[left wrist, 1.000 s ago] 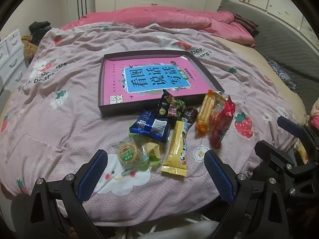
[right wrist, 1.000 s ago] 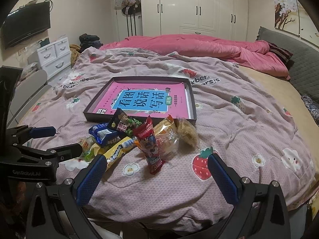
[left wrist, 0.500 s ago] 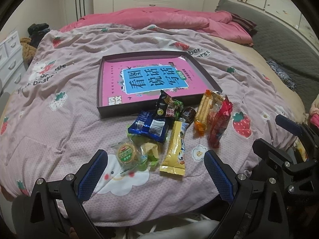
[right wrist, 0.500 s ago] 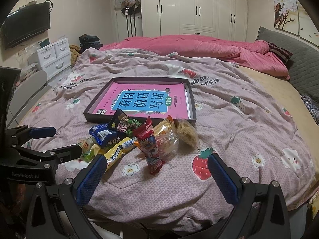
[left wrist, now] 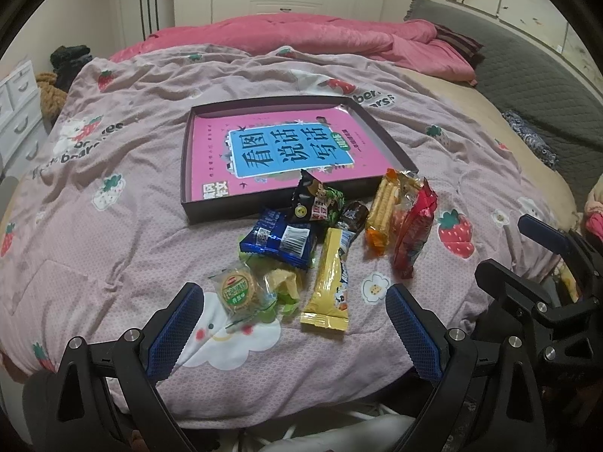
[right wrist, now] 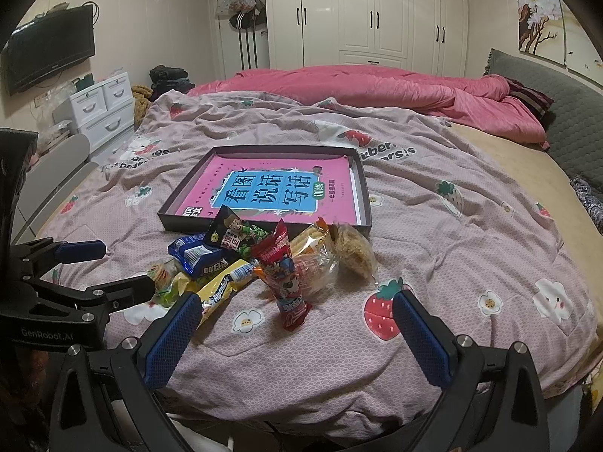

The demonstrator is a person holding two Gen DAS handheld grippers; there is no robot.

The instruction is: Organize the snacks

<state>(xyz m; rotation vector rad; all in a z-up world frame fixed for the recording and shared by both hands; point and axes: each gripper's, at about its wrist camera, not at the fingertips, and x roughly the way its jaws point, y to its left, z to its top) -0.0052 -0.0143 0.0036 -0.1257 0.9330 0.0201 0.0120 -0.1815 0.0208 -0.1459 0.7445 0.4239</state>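
Near the front edge of the bed [left wrist: 94, 263], on the strawberry-print quilt, lies a loose heap of snacks just in front of a shallow dark tray [left wrist: 392, 143]. Tray sits toward the middle of the bed and holds a pink book [left wrist: 211, 158] with a blue title panel; no snack is inside it. Heap, left to right in the left wrist view: round green-label cookie [left wrist: 237, 290] in clear wrap, nearest the front edge; crumpled yellow-green wrappers [left wrist: 282, 282] touching it; blue pack [left wrist: 280, 239] lying on top of those; black-and-green pack [left wrist: 316, 199] propped up against the tray's front wall; long yellow bar [left wrist: 331, 282] pointing toward the tray; orange biscuit pack [left wrist: 380, 214]; red packet [left wrist: 414, 229] at the right end. Right wrist view adds a clear-wrapped brown pastry [right wrist: 356, 252] at the heap's right end, beside the tray's front right corner. Left gripper [left wrist: 294, 331] hovers over the front edge, jaws wide apart, gripping nothing; cookie and yellow bar lie between and beyond its blue pads [left wrist: 173, 331], not touched. Right gripper [right wrist: 297, 339] likewise spread wide and empty, short of the red packet [right wrist: 282, 275]. Behind the quilt, a pink duvet [right wrist: 377, 86] lies along the far edge.
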